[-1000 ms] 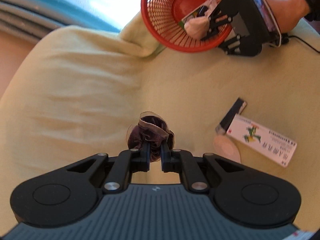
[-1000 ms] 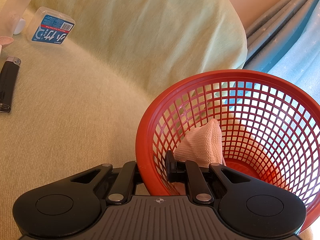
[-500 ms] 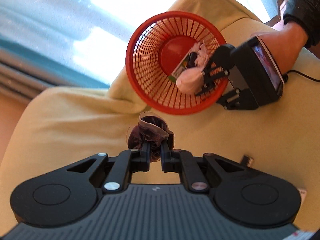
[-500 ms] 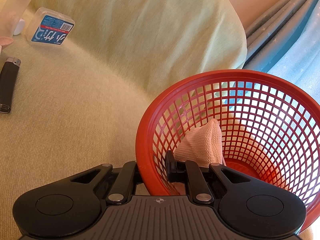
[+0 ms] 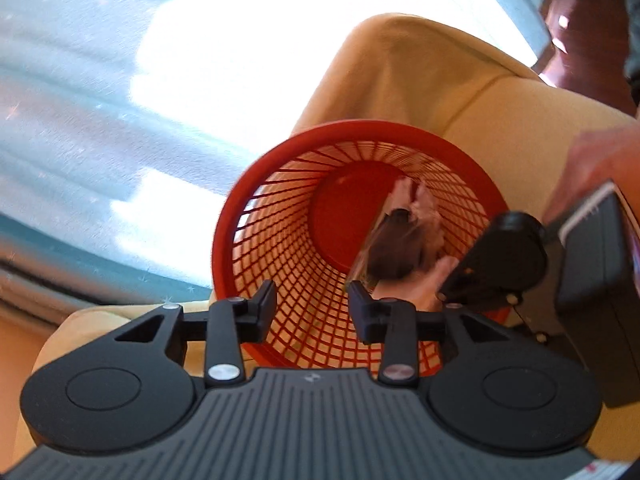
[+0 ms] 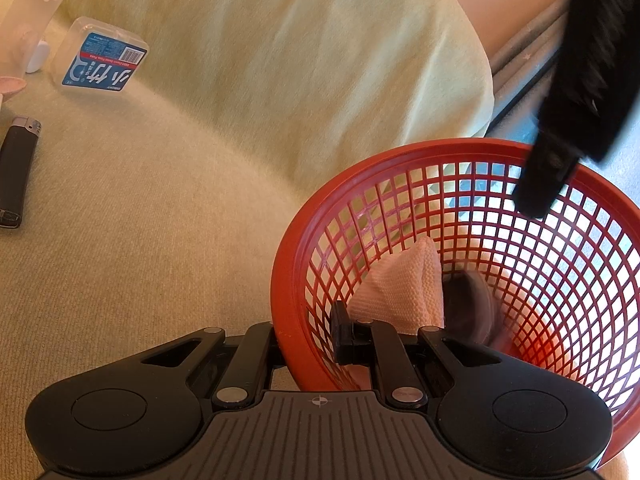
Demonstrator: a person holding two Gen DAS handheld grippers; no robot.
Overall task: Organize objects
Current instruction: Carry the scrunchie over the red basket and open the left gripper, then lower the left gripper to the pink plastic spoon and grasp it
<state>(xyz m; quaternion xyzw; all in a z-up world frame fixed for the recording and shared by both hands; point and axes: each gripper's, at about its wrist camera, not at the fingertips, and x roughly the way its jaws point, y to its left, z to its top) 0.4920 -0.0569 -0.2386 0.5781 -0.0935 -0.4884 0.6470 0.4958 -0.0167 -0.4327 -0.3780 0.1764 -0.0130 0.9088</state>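
Note:
A red mesh basket [image 5: 256, 216] lies tilted on the yellow-green couch, its mouth facing my left gripper [image 5: 312, 312], which is open and empty just at the rim. A dark purple scrunchie [image 5: 394, 256] sits blurred inside the basket beside a pink cloth [image 5: 426, 208]. My right gripper [image 6: 308, 338] is shut on the basket's rim [image 6: 280, 280], one finger inside, one outside. In the right wrist view the pink cloth [image 6: 404, 288] and the dark scrunchie [image 6: 470, 308] lie in the basket [image 6: 560, 280], and my left gripper's finger [image 6: 540, 184] shows above its far rim.
On the couch seat [image 6: 160, 240] at the left lie a black lighter [image 6: 18, 172], a clear floss box with a blue label [image 6: 102, 62] and a clear plastic tube [image 6: 28, 12]. A yellow cushion [image 6: 300, 60] rises behind. Blue curtains [image 5: 80, 100] hang beyond the couch.
My left gripper moved up to the basket's mouth, opened and let go of the dark scrunchie, which is now inside the basket. My right gripper stayed clamped on the rim.

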